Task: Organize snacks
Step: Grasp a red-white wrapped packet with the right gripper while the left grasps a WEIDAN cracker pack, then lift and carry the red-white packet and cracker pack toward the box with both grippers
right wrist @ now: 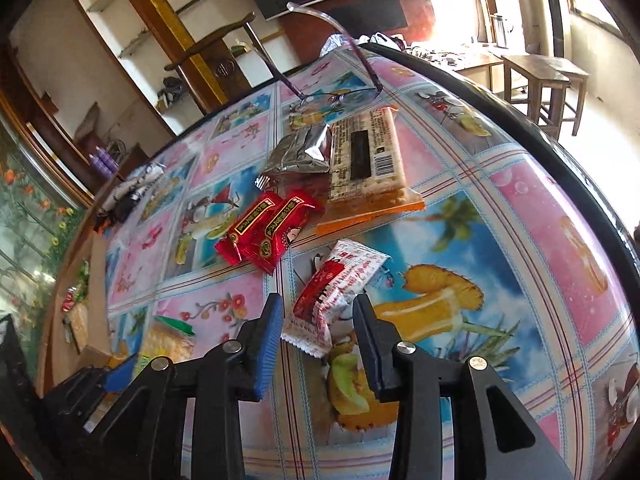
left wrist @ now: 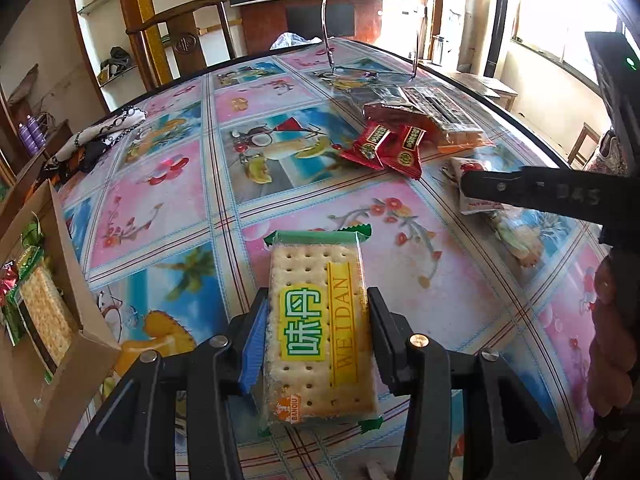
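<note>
My left gripper is shut on a green-edged cracker pack marked WEIDAN, held just above the table. A cardboard box at the left edge holds a similar cracker pack. My right gripper is open, its fingers on either side of a red-and-white snack packet lying on the table; the packet also shows in the left wrist view. Two red packets, a silver packet and an orange-edged cracker pack lie beyond.
The round table has a colourful fruit-and-flower cover. A pair of glasses stands at the far side. A patterned cloth lies at the far left. A wooden chair and stool stand beyond the table.
</note>
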A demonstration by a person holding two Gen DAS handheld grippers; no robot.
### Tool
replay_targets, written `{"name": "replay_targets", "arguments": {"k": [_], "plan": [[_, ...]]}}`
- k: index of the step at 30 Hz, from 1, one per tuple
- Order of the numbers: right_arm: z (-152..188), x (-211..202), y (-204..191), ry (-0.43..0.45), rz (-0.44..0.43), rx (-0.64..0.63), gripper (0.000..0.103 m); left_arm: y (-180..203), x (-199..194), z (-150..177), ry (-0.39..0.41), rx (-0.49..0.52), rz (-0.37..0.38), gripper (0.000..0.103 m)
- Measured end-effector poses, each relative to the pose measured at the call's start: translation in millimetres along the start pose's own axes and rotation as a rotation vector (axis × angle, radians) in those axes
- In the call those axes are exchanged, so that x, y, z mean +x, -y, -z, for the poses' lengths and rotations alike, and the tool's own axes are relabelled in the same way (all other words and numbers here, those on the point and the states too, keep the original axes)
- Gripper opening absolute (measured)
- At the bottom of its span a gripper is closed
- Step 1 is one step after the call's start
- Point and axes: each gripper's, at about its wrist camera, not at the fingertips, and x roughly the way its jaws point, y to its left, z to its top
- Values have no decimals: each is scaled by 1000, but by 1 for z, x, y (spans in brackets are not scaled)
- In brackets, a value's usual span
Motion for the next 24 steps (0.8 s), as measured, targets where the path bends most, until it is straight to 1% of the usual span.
{"name": "replay_targets", "arguments": {"k": [1, 3, 4, 9, 11, 14, 16, 21, 24], "plan": [[-1, 3, -5, 0, 25, -18, 34, 0, 0, 0, 1, 0, -2, 45], [-5, 7, -11, 18, 108, -43, 30, -1, 2, -2, 2, -3, -3, 45], [-7, 9, -12, 19, 128, -51, 28, -2, 2, -3, 2, -5, -2, 45], [-8, 11, -12, 23, 151, -79, 20, -6, 8, -8, 5, -19, 11, 45], [-5, 6, -10, 34, 134, -79, 19, -7, 9, -10, 9, -24, 13, 45], [-4, -5, -12, 71, 71, -80, 19, -10, 8, -10, 18, -35, 15, 44], [-2, -12, -18, 103, 53, -102, 19, -12, 4, -10, 35, -42, 12, 44], [5, -22, -39, 147, 17, -189, 19, -23, -1, -11, 60, -82, 5, 45], [12, -27, -52, 175, 21, -250, 19, -28, -6, -12, 93, -96, -39, 45]]}}
